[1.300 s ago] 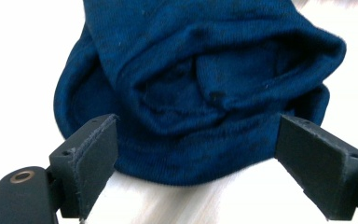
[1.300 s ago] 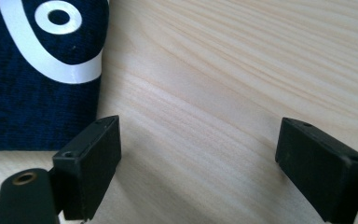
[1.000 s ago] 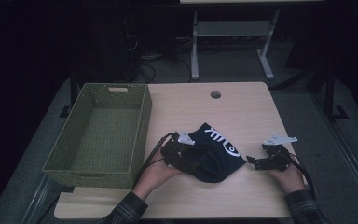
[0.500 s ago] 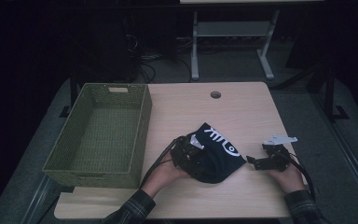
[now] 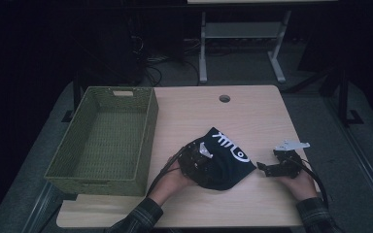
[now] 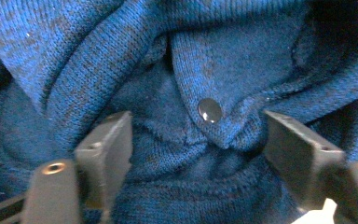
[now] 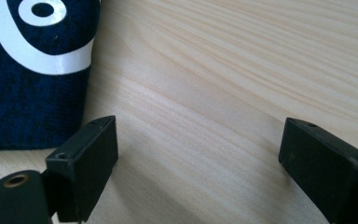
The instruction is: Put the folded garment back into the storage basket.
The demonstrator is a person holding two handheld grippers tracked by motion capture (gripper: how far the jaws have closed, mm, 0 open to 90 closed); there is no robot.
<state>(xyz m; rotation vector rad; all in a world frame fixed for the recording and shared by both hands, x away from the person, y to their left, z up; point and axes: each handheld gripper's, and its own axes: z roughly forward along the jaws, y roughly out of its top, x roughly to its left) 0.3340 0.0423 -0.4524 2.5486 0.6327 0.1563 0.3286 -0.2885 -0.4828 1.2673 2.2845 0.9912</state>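
Left gripper [image 5: 200,160]: jaws have just been closing, blue knit folds of the dark garment [image 5: 226,160] between them; pad contact appears incomplete. Right gripper [image 5: 267,168]: released, just beside the garment on the table [image 5: 252,114]. Green basket [image 5: 148,127] holds nothing.

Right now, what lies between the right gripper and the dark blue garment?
Bare wooden table: the right gripper sits just beside the garment, seen in its own view.

The left gripper [image 5: 201,162] hides part of the dark garment [image 5: 223,162]; whether its jaws pinch fabric is unclear
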